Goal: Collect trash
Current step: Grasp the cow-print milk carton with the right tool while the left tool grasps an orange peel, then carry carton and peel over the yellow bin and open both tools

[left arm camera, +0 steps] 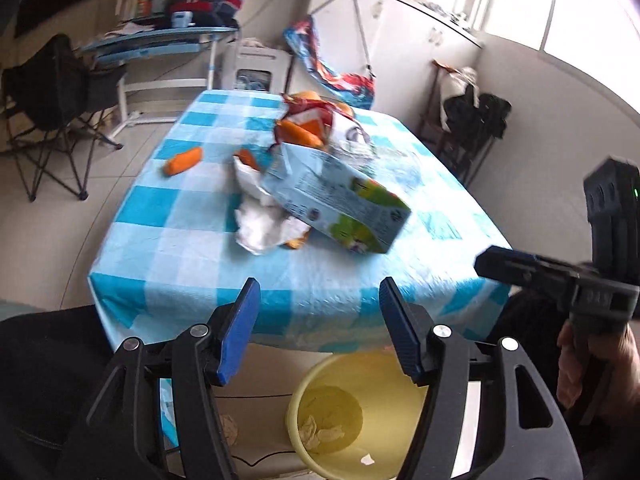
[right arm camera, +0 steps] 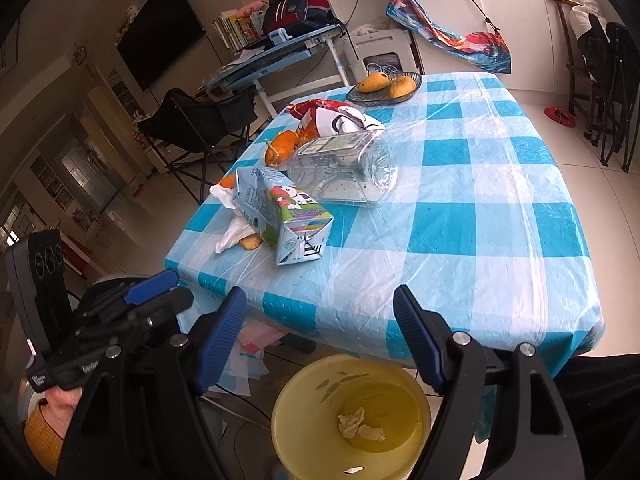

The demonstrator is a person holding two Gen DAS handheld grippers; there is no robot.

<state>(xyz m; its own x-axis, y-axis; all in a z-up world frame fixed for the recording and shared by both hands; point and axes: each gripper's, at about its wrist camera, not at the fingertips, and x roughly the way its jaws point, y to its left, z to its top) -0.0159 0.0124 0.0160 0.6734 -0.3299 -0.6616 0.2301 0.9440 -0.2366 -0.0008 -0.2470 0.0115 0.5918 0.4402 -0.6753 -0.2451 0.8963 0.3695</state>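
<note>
The blue-checked table [left arm camera: 180, 248] [right arm camera: 480, 220] carries a tipped milk carton [left arm camera: 336, 196] [right arm camera: 280, 216] lying on a crumpled white tissue [left arm camera: 260, 224] [right arm camera: 230, 232]. Behind them lie a clear plastic bottle [right arm camera: 344, 168], a snack bag [left arm camera: 312, 116] [right arm camera: 332, 116] and orange peel [left arm camera: 184, 160] [right arm camera: 280, 148]. A yellow bin [left arm camera: 400, 380] [right arm camera: 312, 384] on the floor at the table's near edge holds crumpled paper [left arm camera: 320, 432] [right arm camera: 360, 424]. My left gripper [left arm camera: 320, 292] hangs open over the bin, nothing between its pads. Beside it, my right gripper [right arm camera: 320, 300] is open and empty too.
A plate of mangoes [right arm camera: 384, 84] sits at the table's far edge. A folding chair [left arm camera: 52, 92] and a cluttered desk [left arm camera: 160, 40] stand beyond the table's left side. Dark chairs [right arm camera: 600, 80] are at the right wall. Papers [right arm camera: 248, 344] lie under the table.
</note>
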